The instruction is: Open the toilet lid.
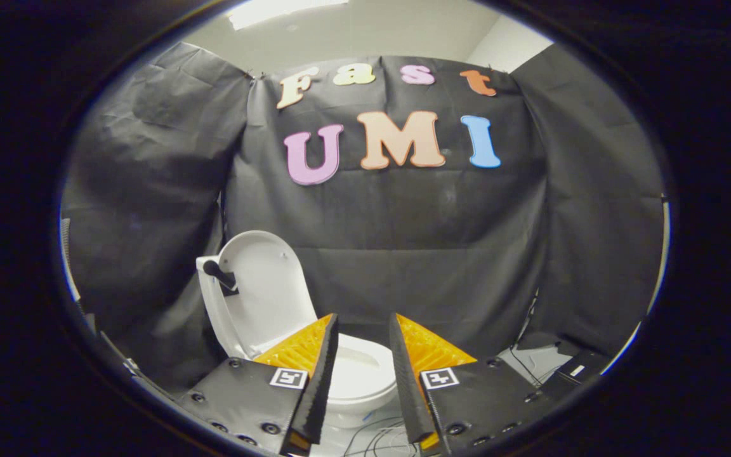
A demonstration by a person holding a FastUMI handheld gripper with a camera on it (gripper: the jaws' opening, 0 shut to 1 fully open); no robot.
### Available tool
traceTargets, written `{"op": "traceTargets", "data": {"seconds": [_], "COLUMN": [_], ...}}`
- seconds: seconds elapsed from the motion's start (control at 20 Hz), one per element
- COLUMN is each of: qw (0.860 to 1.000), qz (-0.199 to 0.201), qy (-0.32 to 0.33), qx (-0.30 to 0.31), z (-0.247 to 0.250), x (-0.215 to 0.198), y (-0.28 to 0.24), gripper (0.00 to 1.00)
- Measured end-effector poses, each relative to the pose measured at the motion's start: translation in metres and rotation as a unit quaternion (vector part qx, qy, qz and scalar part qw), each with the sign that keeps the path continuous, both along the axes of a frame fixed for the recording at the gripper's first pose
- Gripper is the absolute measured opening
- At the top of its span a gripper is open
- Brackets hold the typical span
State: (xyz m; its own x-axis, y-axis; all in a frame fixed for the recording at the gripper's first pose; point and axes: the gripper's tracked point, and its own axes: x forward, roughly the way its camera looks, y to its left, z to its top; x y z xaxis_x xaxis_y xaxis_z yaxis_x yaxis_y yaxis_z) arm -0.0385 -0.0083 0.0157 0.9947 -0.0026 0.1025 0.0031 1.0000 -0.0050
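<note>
Starting at the lower left of the frame, one white toilet (353, 374) sits against the black cloth wall (403, 254) of the booth, and its one lid (270, 285) stands raised, nearly upright, tilted back toward the left side of the booth. The lid is smooth, glossy white and oval, with its pale inner face turned toward the camera. A single small black handle (219, 274) sticks out from the lid's left edge, about halfway up. Below the lid, the seat and the bowl's rim lie open, white and rounded, and the bowl shows in the gap between the two fingers and just beyond them. Moving to the bottom centre, the gripper (362, 330) hangs in front of the toilet with its jaws parted to a middling gap, nothing between them but open air and the bowl behind; neither finger touches the lid or the seat. There are two fingers (315, 374), each with an orange ribbed outer face, a black toothed pad, and one square black-and-white marker (288, 378) on its base. Under the bowl, a few thin cables (378, 438) run across the pale floor. At the lower right, further cables and a dark box lie on the floor beside the cloth.
</note>
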Motion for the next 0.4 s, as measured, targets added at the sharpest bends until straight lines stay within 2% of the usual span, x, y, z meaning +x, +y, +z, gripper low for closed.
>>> {"op": "traceTargets", "data": {"seconds": [0.4], "qw": [1.0], "qz": [-0.001], "qy": [0.007], "qx": [-0.004], "z": [-0.0034], "x": [-0.0029], "y": [0.0016], "gripper": [0.49]}}
